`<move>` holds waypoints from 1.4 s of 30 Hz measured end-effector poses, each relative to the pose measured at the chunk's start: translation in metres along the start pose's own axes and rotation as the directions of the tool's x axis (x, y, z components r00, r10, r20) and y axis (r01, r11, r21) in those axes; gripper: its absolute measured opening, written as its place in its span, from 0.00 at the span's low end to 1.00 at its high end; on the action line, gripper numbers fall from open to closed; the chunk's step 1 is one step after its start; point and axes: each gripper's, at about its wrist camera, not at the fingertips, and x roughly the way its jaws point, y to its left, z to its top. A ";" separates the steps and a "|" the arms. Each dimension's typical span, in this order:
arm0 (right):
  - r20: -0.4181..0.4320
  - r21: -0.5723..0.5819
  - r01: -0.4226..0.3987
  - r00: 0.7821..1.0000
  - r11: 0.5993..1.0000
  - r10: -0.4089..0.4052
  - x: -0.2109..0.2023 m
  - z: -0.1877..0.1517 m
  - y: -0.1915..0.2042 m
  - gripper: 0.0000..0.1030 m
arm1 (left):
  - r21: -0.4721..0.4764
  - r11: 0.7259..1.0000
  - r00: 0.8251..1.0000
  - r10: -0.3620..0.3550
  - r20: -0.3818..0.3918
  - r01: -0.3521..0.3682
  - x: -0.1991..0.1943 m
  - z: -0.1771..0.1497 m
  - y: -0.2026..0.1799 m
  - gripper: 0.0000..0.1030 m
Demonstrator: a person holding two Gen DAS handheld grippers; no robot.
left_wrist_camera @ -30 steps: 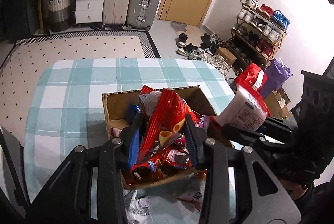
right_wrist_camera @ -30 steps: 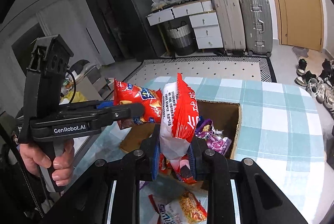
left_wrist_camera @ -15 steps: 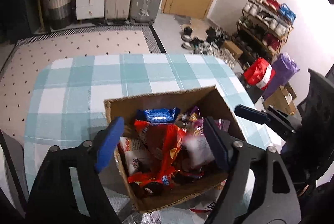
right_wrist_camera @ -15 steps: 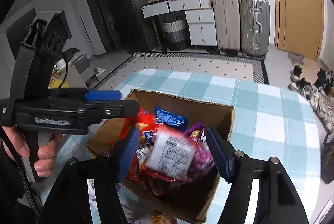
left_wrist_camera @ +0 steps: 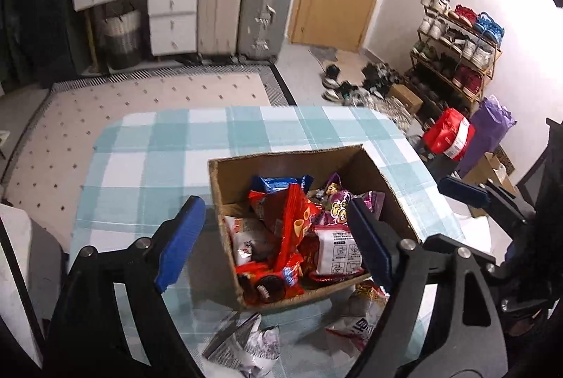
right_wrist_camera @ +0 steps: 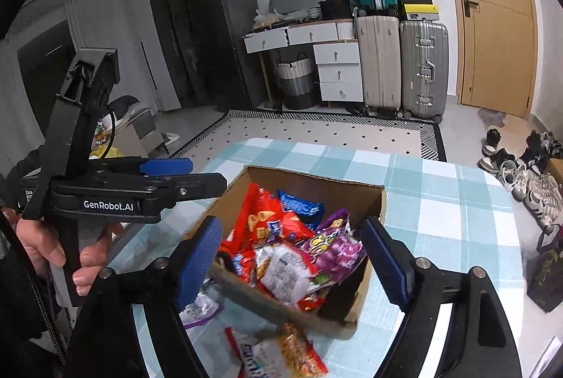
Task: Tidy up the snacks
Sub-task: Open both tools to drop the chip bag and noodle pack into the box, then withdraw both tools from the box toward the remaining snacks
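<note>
- Left gripper [left_wrist_camera: 274,237] and right gripper [right_wrist_camera: 295,263]: fingers opening, empty, above the snack box [left_wrist_camera: 378,175].
- Bare counter [left_wrist_camera: 158,149] beyond the box's far rim.

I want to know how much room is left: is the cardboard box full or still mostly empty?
Fairly full. Snack packets are heaped across the cardboard box, some reaching its rim; only the far inner wall shows bare.

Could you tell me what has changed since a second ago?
Both grippers let go: the left gripper dropped its red snack bag and the right gripper its white-and-red packet into the cardboard box. Both are opening, with nothing between the fingers. The box and the loose packets on the checked tablecloth stayed put.
</note>
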 end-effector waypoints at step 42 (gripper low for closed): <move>0.049 0.019 0.069 0.996 0.997 -0.070 -0.067 -0.104 0.057 0.99 | -0.116 0.990 0.991 0.088 0.105 -0.076 -0.099 -0.160 -0.011 0.99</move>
